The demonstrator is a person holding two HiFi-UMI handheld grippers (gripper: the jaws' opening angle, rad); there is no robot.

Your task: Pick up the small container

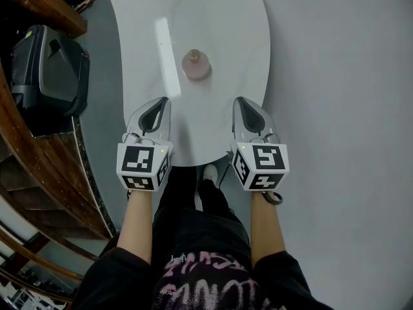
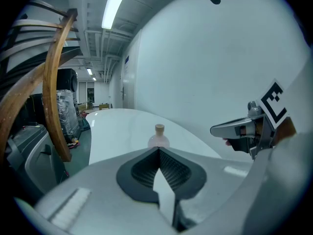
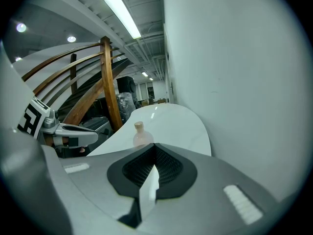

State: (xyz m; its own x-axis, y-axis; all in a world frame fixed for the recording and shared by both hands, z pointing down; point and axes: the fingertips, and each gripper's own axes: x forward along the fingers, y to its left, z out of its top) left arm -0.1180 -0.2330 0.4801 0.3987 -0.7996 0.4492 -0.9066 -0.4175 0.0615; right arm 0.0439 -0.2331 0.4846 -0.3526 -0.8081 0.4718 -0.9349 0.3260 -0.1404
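Two tools hovered at the tabletop's (image 1: 226, 24) near edge. Our left gripper (image 1: 160, 104) had its fingers pressed together, empty. The small container (image 1: 195, 64) stood upright ahead, well apart. Our right gripper (image 1: 241, 104) matched. We judged one must spread its fingers wide before reaching.

The head camera looks steeply down from well above the white table (image 1: 219, 31), with the left gripper (image 1: 162, 102) and right gripper (image 1: 240, 101) toward 6 o'clock. Each gripper camera rides low, close behind its own jaws, facing along the tabletop. The left one catches the right gripper at 3 o'clock, the right one the left gripper at 9 o'clock. All three share the corked bottle (image 1: 195, 64), at 12 o'clock from the jaws.
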